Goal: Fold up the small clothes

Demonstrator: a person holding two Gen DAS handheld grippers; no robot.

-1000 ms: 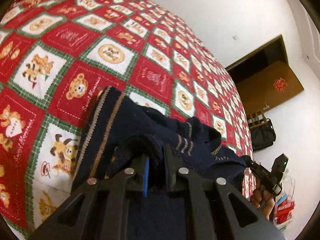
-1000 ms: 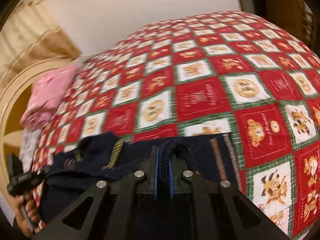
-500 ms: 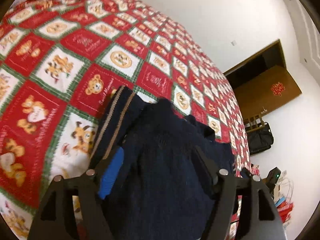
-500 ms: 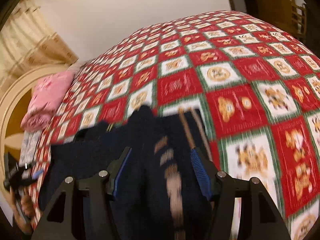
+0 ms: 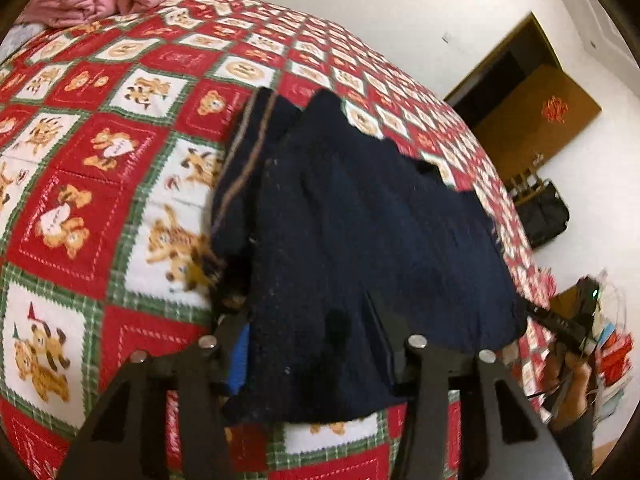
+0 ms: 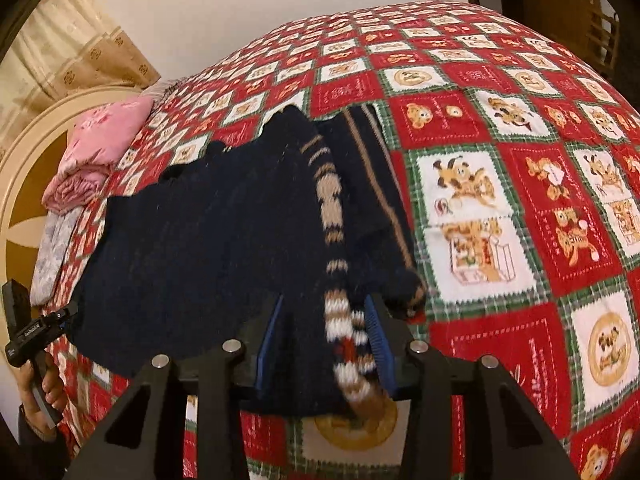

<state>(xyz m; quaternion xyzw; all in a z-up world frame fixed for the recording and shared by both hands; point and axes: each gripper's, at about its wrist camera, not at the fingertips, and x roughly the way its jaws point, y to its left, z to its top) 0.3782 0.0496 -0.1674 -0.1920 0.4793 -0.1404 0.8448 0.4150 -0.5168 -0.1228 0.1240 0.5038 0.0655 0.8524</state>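
**Both grippers narrowing over the navy sweater**

Fingers [image 5: 240, 354] of the left gripper [image 5: 316, 356] and right gripper [image 6: 326, 346] stand part-open and closing, navy sweater [image 5: 360, 216] between them, not visibly pinched. It lies folded on the teddy-bear quilt [image 6: 500, 128]; beyond, pink bedding [image 6: 100, 148]

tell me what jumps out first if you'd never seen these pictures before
The loud red, white and green teddy-bear quilt covers the whole bed, and a dark navy knit sweater with tan stripes lies on it, right in front of both cameras. The left gripper and right gripper each straddle its near edge, jaws closing without pinching it. A folded pink cloth sits by the headboard.
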